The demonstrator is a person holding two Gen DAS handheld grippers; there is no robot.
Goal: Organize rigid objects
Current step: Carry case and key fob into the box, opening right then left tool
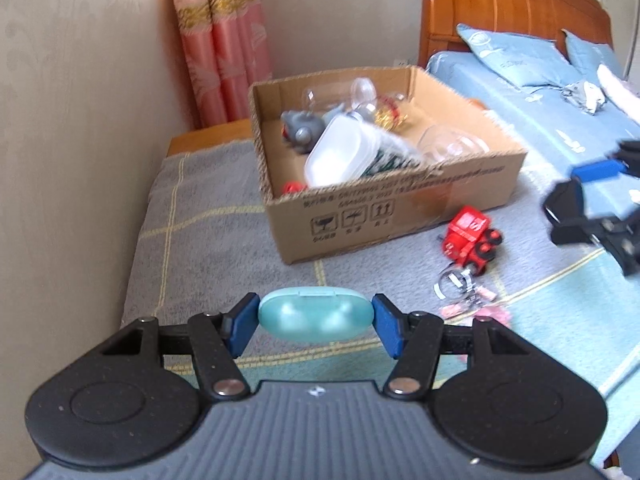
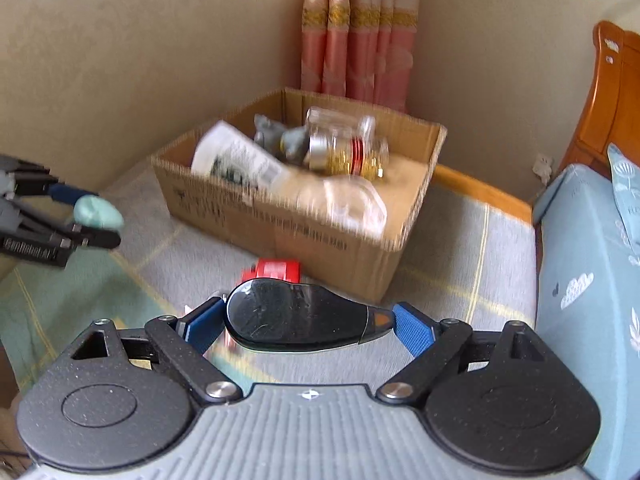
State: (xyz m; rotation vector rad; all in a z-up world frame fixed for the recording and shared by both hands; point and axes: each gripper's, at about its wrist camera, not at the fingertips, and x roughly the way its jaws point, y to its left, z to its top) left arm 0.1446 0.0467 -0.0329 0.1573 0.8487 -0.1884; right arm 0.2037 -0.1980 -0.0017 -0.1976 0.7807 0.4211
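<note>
Item 1, far left: beige patterned wall, with a pink satin curtain with gold trim (image 1: 224, 40) hanging in the corner.

Item 2: left gripper (image 1: 316, 322), black linkage with blue pads (image 1: 244, 326), pinching a pale teal oval plastic case (image 1: 316, 316) by its two ends, held above the bed and clear of it.

Item 3: grey blanket with yellow check lines (image 1: 208, 220), spread over the bed and bearing the items below.

Item 4: open brown cardboard box (image 1: 384, 216) standing on the blanket. Contents:
- grey toy animal (image 1: 300, 126)
- white lidded plastic container (image 1: 340, 152), tilted
- clear glass jars (image 2: 340, 124)
- a jar with red and gold filling (image 2: 360, 156)
- printed paper packet (image 2: 236, 160)
- a small red piece in the near corner, too blurred to identify

Item 5: red toy train with black wheels (image 1: 472, 236), on the blanket just beside the box's front wall. Beside it lie a small metal ring clamp (image 1: 456, 284) and pink wrappers (image 1: 476, 312).

Item 6: right gripper (image 2: 304, 322), same build, its pads set wide and clamped on the ends of a glossy black teardrop-shaped device with an orange tip (image 2: 296, 316), held above the blanket in front of the box.

Item 7, far right: light blue patterned bedding and pillows (image 1: 520, 60) against an orange wooden headboard (image 1: 500, 4).
</note>
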